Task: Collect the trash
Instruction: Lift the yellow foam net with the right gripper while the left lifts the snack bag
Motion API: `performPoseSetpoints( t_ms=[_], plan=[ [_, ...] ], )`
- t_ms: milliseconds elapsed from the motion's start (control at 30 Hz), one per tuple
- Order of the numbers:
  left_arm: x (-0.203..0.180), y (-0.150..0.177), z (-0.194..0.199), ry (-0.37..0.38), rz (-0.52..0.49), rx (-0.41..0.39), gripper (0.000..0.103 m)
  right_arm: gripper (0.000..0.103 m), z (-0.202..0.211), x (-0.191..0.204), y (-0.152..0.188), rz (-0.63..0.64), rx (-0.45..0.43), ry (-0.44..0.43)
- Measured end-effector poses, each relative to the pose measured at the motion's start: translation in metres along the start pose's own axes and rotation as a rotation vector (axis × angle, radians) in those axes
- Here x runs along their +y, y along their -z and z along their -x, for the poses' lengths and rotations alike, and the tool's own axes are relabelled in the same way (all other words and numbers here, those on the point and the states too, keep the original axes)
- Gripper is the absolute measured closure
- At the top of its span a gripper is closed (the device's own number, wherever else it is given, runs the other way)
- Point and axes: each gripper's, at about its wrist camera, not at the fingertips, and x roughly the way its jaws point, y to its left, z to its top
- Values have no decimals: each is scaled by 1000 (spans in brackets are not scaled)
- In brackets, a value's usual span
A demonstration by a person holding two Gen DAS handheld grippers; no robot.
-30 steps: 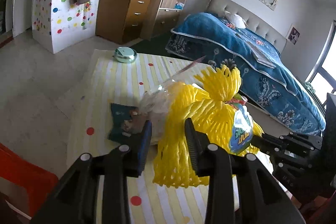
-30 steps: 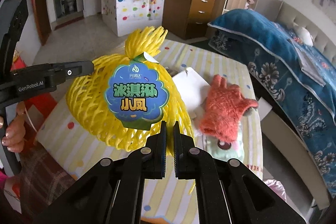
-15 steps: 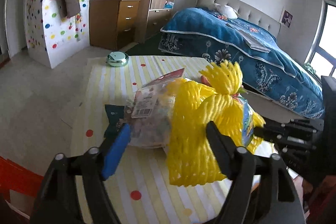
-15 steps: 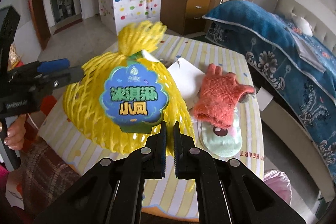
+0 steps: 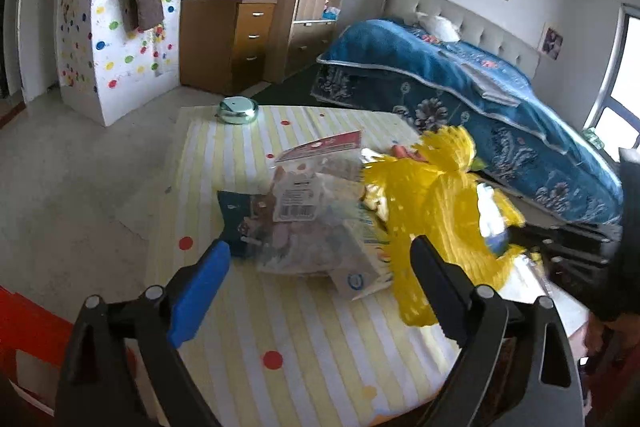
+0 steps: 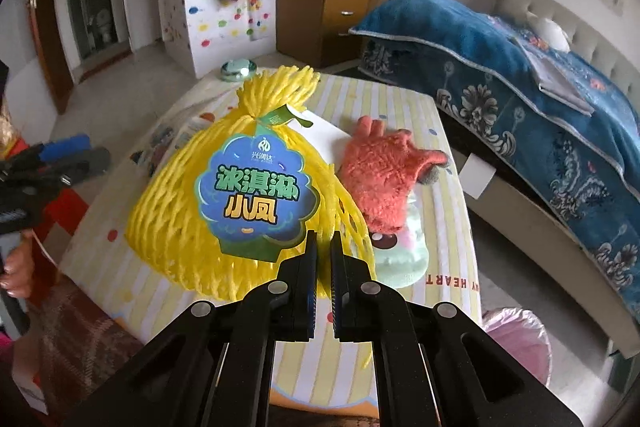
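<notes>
A: Yellow foam net [image 6: 172,211], item one: location?
B: Pinched at its lower edge by the right tool [image 6: 324,247], above the striped surface [image 6: 400,103].
A: Left tool [image 5: 316,267]?
B: Jaws spread wide, empty, facing a clear wrapper [image 5: 316,219].

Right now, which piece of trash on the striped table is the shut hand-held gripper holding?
The yellow foam net bag with the blue label; the clear plastic wrapper lies loose before the open left hand-held gripper.

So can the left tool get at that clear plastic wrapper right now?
Probably yes: the left tool is open, and the clear plastic wrapper lies just ahead, uncovered on top. The yellow net bag sits beside it.
</notes>
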Motion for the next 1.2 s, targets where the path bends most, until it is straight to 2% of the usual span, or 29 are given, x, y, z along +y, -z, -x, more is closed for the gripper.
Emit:
performPoseSetpoints(
  t_ms=[133,200,367,433,500,667,800,900,1000,1200],
  plan=[
    [-3,2,-18,-58,-25,42,17,97,3,-6,0,-14,-8,-15],
    [-5,2,-25,-54,-31,54,22,97,3,-7,0,-17,-8,-17],
    [-14,-2,-45,-34,-56,92,28,97,4,-9,0,-28,-4,-28],
    [-13,-2,-54,-20,-42,119,35,97,5,-9,1,-27,-4,-31],
    [-7,-1,-59,9,-2,141,50,97,5,-8,2,-26,-3,-33],
    [2,1,-60,39,43,153,71,97,5,-8,2,-24,-1,-39],
    [6,0,-49,32,58,133,88,97,7,-7,2,-23,-10,-40],
    [8,-4,-35,5,56,95,96,97,13,-5,-2,-22,-33,-42],
    [10,-10,-19,-24,50,56,97,97,21,-2,-7,-18,-65,-46],
    [-1,-28,32,-49,32,-55,97,97,59,4,-27,-10,-198,-46]
  ],
)
